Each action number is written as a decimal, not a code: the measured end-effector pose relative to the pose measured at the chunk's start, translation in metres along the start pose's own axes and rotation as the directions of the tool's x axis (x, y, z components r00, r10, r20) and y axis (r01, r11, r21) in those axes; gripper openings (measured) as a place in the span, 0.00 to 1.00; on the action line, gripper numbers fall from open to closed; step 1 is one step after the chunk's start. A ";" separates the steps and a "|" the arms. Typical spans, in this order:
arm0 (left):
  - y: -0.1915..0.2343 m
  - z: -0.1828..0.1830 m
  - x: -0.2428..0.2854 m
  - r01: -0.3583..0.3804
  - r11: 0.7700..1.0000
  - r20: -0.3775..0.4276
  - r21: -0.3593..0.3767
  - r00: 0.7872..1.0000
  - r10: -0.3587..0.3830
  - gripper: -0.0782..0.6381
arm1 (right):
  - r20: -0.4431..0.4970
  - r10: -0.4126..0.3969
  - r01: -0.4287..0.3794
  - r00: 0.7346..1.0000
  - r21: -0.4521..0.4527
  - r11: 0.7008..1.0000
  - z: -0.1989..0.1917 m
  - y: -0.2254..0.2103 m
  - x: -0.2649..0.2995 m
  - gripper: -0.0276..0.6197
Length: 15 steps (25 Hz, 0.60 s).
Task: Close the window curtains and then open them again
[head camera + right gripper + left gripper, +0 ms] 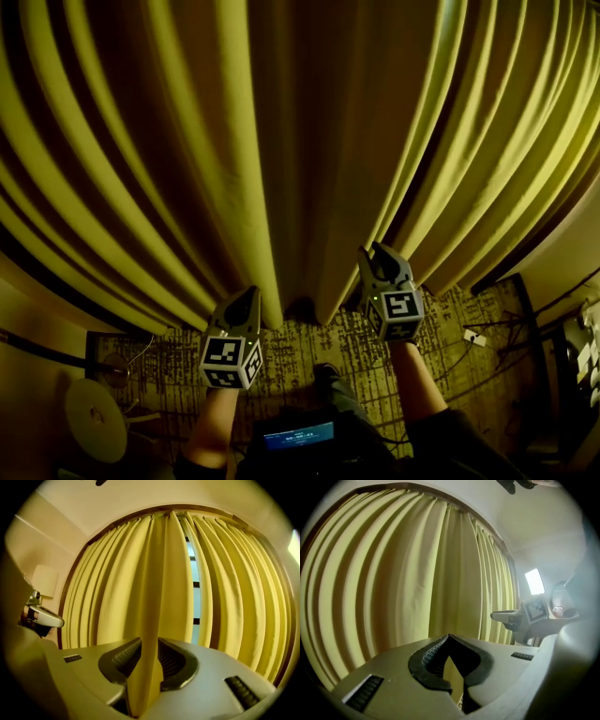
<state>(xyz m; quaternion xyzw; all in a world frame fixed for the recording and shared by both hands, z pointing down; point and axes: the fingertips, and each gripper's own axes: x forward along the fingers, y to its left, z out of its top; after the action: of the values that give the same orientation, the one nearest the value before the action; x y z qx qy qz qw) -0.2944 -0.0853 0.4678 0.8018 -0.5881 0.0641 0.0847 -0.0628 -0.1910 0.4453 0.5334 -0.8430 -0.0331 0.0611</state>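
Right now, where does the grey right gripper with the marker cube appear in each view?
Head view: right gripper, lower centre-right.
Left gripper view: right of middle, pointing left.
Right gripper view: bottom centre, a curtain fold between its jaws.
Shared landmark: the yellow pleated curtain.

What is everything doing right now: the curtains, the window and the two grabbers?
curtains, drawn almost shut, with one narrow gap.
window, mostly covered, showing only through that gap.
left gripper, shut, tips together, close to the curtains.
right gripper, jaws slightly apart, a curtain fold standing between them.
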 end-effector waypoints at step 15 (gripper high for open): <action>-0.054 0.056 0.115 0.016 0.997 0.022 0.074 1.000 -0.018 0.11 | 0.300 -0.044 0.051 0.953 -0.018 0.999 0.155 -0.120 0.097 0.73</action>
<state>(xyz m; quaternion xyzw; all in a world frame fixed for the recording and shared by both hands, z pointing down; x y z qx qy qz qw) -0.2087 -0.1882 0.4329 0.8099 -0.5795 0.0762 0.0488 -0.0177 -0.3313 0.2843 0.5415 -0.8289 -0.1259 -0.0614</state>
